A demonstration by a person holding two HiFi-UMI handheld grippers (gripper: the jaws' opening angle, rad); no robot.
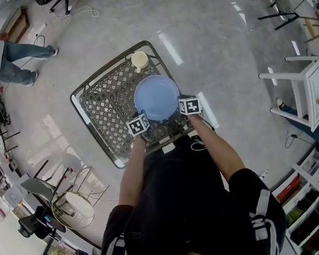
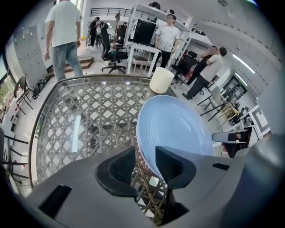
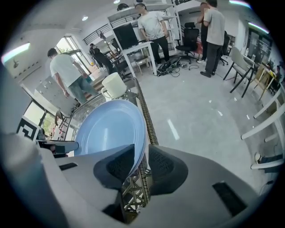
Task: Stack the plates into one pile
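A light blue plate (image 1: 155, 97) lies over the near right part of a woven, glass-topped table (image 1: 105, 103). My left gripper (image 1: 144, 118) is at the plate's near left rim. In the left gripper view the plate (image 2: 173, 129) has its rim between the jaws of the left gripper (image 2: 145, 164); the left pad stands clear of it, with weave showing in the gap. My right gripper (image 1: 178, 106) is at the plate's right rim. In the right gripper view the right gripper (image 3: 141, 165) has both pads close on the rim of the plate (image 3: 109, 131).
A cream cup (image 1: 139, 59) stands at the table's far edge, beyond the plate. A person's legs (image 1: 19, 61) are at the left. A white table (image 1: 311, 89) stands at the right and a round wire basket (image 1: 72, 210) on the floor at the lower left. Several people stand beyond the table.
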